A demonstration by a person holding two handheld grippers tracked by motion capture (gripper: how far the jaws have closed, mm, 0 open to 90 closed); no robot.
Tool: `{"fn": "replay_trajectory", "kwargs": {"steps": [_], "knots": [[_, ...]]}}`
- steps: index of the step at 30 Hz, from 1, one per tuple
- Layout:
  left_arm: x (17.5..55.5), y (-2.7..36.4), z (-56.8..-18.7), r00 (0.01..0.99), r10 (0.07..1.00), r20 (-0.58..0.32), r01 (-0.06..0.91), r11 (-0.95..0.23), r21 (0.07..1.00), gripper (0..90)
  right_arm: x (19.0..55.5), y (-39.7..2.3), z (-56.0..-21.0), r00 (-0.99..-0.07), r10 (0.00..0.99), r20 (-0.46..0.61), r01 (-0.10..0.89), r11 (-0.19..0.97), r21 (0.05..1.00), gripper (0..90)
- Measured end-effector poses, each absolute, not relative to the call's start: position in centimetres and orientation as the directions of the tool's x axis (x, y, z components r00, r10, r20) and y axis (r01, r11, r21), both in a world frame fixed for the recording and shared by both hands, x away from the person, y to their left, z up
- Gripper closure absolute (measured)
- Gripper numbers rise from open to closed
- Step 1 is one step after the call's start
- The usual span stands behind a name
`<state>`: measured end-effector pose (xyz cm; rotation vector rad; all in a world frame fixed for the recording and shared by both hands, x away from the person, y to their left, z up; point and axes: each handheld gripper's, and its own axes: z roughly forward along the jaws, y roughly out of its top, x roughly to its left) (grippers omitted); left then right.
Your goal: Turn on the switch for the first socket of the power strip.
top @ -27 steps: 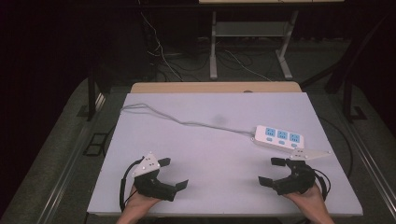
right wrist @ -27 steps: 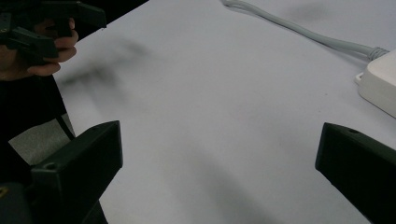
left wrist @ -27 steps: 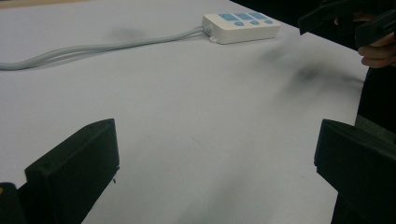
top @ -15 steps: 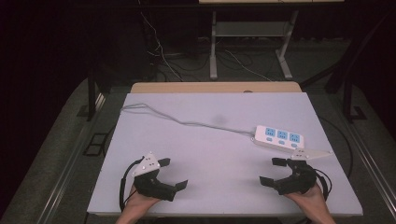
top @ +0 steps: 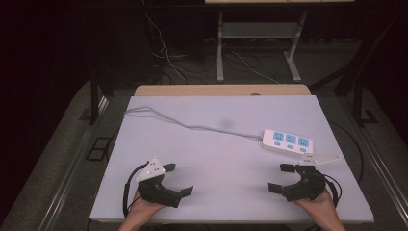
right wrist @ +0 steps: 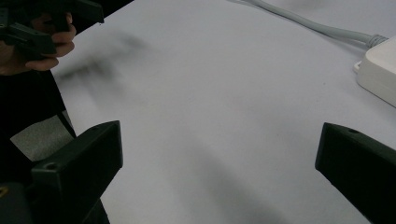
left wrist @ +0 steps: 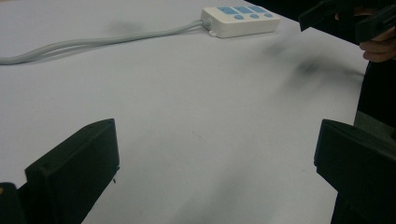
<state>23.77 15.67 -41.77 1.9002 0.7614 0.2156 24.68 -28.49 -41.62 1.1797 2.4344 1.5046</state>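
High view: left gripper (top: 178, 179) w/ jaws spread wide, empty, near table (top: 216, 144) front edge, well left of white power strip w/ blue sockets (top: 287, 141). Right gripper (top: 281, 178) also wide open, nothing held, just in front of strip. Strip's grey cord (top: 192, 126) runs back-left. No change vs earlier frames; both grippers unmoved.

text: none legible | power strip (top: 287, 141): white body with blue socket panels and buttons, any marking too small to read | desk (top: 207, 159): plain white top, no print | left gripper (top: 179, 179), right gripper (top: 280, 177): black jaws, no readable label
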Motion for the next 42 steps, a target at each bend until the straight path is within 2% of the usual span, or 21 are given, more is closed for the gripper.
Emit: {"fn": "replay_trajectory", "kwargs": {"steps": [19,42], "knots": [[24.0,15.5,-42.1,0.784,0.589,-0.194,0.422,-0.277,0.863,0.0,24.5,-28.6,-40.6,-0.710,0.624,0.328,0.584,0.259,0.770,0.3],[24.2,15.3,-42.4,0.786,0.582,-0.207,0.437,-0.287,0.852,0.0,26.1,-28.6,-38.9,-0.715,0.625,0.315,0.595,0.306,0.744,0.3]]}}
